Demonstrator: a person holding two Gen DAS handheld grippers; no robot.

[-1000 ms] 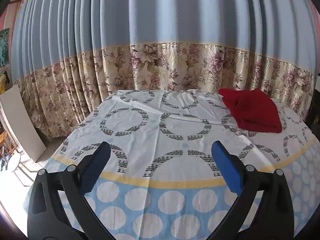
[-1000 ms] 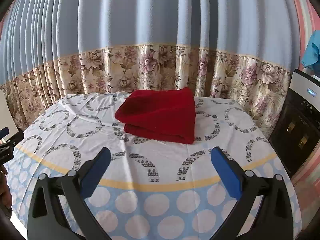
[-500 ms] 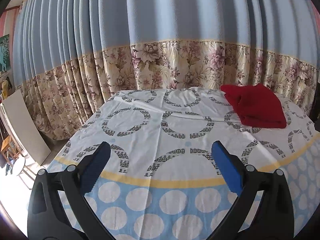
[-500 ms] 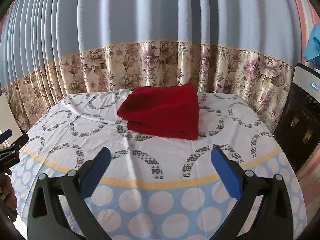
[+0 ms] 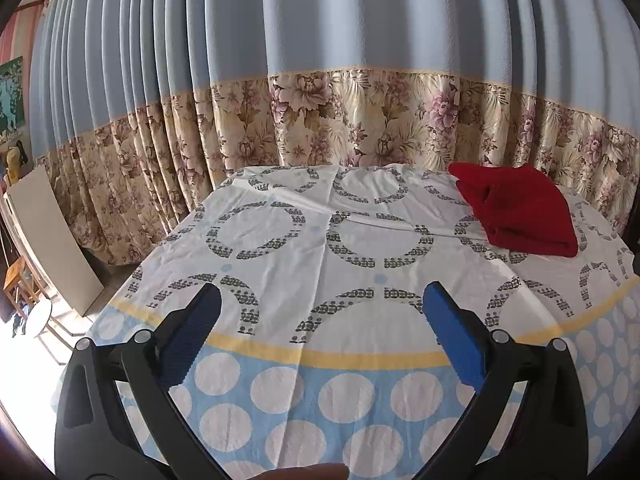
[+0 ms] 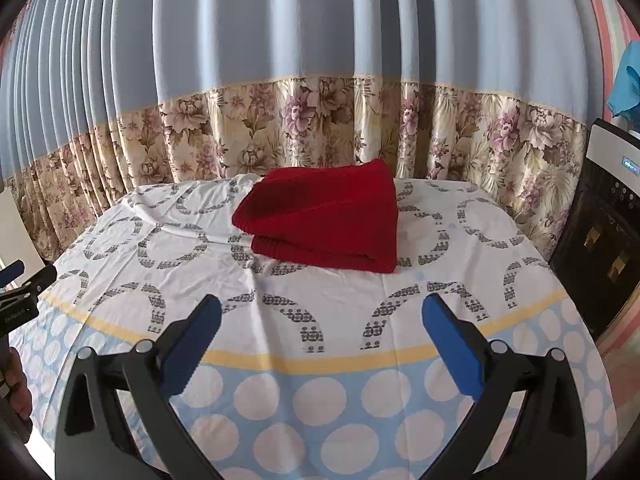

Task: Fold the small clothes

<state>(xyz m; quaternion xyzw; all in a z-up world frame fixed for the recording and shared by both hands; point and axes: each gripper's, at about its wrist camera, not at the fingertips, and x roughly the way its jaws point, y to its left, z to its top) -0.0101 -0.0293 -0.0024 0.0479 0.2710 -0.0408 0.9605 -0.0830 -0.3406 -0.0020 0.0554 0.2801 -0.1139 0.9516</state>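
A: Two claws, both spread wide. Left claw (image 5: 321, 300) holds nothing, blue pads (image 5: 450, 332) hang above the patterned cloth on the surface (image 5: 280, 248), touching nothing.

B: Right one?

A: Same. Right claw (image 6: 321, 312) released, empty, apart from the cloth, pointing at the red garment (image 6: 324, 220).

B: Where's the garment?

A: Folded in a stack toward the far side of the surface, near the floral curtain (image 6: 280, 128). From the left wrist view it sits far right (image 5: 516, 208), well apart from that claw.

B: Anything cut off or unclear?

A: Left claw shows in the right wrist view only as a tip at the left edge (image 6: 24, 280); can't read its opening from there. Part of a hand (image 6: 18, 384) under it, mostly out of frame. Fingertip sliver at the bottom edge of the left view (image 5: 304, 472), blurry. Dark appliance (image 6: 600, 256) at right is cropped, can't tell what it is. Blue thing (image 6: 626, 80) above it is cut off too. How many layers in the garment's folds, can't tell.
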